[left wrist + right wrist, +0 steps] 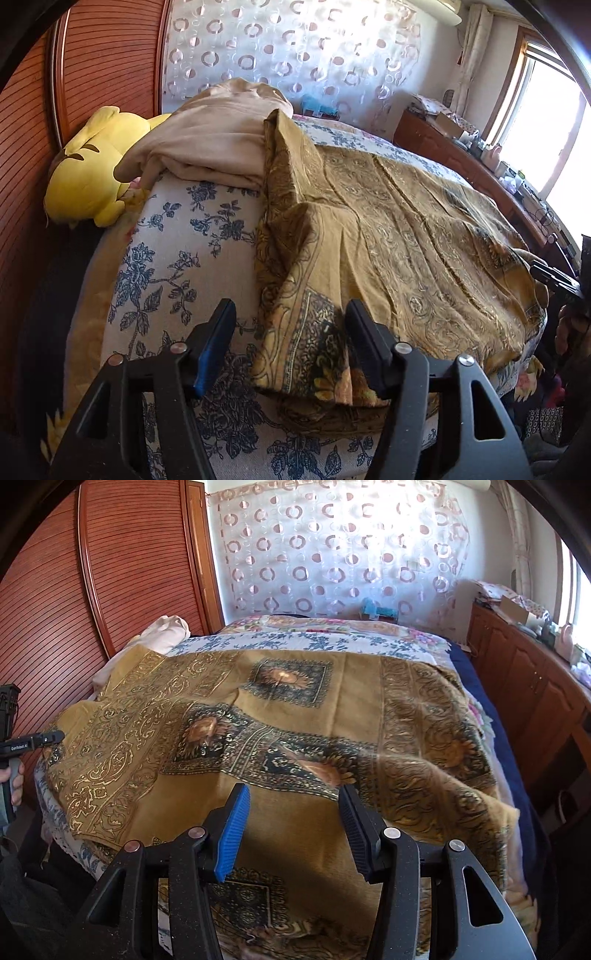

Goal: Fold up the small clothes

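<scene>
A flowered bed (173, 236) carries the mustard patterned scarf (295, 716), spread across it with one corner turned over. Both the left gripper (290, 325) and right gripper (293, 812) hover above the scarf's near edge, fingers spread, holding nothing.

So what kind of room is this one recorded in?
Most likely a home bedroom: a bed with a floral bedspread, a yellow plush toy at its side, and a slatted wooden wardrobe door next to it. A gold patterned cloth lies spread over the bed.
</scene>
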The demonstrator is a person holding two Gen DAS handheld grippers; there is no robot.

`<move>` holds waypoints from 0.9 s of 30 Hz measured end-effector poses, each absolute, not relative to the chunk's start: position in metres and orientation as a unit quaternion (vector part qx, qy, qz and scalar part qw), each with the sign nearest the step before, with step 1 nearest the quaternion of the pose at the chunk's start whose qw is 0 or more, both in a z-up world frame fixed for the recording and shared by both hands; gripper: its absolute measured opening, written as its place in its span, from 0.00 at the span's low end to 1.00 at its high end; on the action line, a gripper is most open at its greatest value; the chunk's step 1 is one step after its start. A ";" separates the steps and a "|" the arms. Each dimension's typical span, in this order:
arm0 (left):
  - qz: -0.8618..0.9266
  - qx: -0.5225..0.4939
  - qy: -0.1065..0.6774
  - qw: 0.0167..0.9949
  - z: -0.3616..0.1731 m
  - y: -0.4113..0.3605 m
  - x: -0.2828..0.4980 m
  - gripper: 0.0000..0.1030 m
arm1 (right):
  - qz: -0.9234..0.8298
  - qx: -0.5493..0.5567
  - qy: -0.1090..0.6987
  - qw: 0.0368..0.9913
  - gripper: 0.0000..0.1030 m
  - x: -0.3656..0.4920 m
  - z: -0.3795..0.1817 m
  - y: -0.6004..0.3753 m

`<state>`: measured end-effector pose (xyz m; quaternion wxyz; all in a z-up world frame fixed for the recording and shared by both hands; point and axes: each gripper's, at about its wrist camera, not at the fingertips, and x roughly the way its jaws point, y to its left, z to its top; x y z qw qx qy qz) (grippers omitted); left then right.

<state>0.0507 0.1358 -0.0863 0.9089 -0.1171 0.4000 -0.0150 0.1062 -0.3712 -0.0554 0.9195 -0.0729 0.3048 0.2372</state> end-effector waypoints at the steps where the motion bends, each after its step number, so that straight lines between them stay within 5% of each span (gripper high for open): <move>1: -0.019 -0.119 0.402 0.908 -0.088 0.135 0.051 0.54 | 0.238 -0.071 0.305 0.919 0.50 0.107 -0.056 -0.371; 3: -0.023 -0.124 0.406 0.905 -0.090 0.134 0.053 0.49 | 0.239 -0.068 0.307 0.919 0.51 0.108 -0.057 -0.371; 8: -0.042 -0.136 0.408 0.902 -0.093 0.131 0.054 0.11 | 0.236 -0.071 0.316 0.916 0.55 0.111 -0.064 -0.369; 10: -0.052 -0.137 0.403 0.903 -0.088 0.127 0.053 0.05 | 0.229 -0.075 0.320 0.916 0.56 0.113 -0.067 -0.368; 27: -0.229 -0.070 0.318 0.917 0.030 -0.005 0.116 0.04 | 0.215 -0.024 0.304 0.928 0.56 0.093 -0.068 -0.411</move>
